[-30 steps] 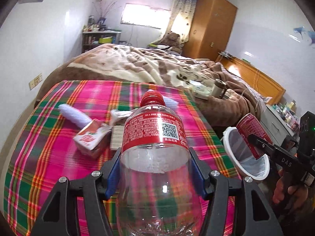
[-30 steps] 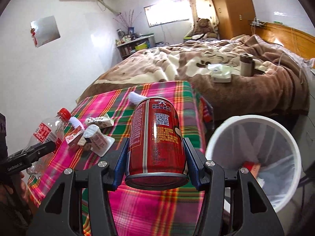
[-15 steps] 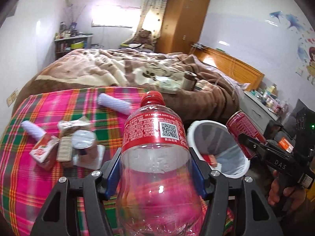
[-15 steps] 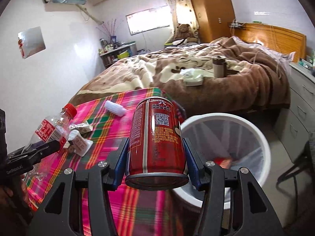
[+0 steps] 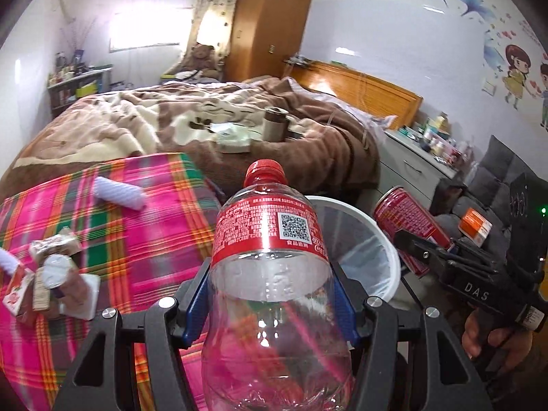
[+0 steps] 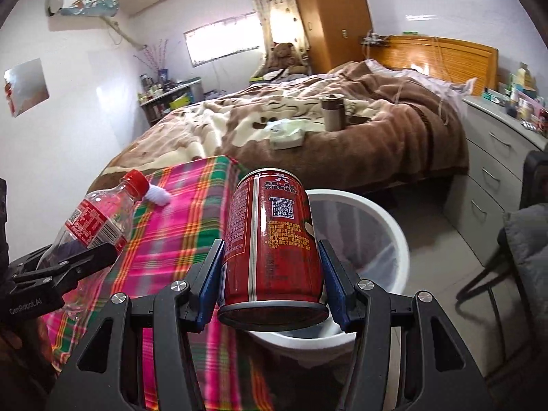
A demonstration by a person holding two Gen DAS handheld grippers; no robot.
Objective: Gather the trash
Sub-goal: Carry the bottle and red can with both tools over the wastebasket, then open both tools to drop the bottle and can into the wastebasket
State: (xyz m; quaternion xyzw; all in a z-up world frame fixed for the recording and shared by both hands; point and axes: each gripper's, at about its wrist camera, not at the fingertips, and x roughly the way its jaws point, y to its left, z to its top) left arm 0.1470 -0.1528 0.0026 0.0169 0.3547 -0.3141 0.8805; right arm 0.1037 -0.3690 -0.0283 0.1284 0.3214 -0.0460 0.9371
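My left gripper [image 5: 270,294] is shut on a clear plastic bottle [image 5: 270,239] with a red cap and red label, held upright over the table's right edge, close to the white trash bin [image 5: 383,239]. My right gripper [image 6: 272,274] is shut on a red drink can [image 6: 272,239], held just above the near rim of the bin [image 6: 387,226]. The can also shows in the left wrist view [image 5: 407,219], to the right of the bin. The bottle also shows in the right wrist view [image 6: 92,222], at the left.
The table wears a pink plaid cloth [image 5: 147,236]. On it lie a white roll [image 5: 118,193], a small carton [image 5: 15,296] and wrappers with a cup [image 5: 56,274]. A bed with a brown blanket [image 6: 359,130] stands behind. White drawers [image 6: 496,157] and a chair [image 6: 524,246] are at the right.
Both grippers have swung right, away from the table's middle toward the bin. The bin has grown larger in both views, and the can now hangs over its near rim.
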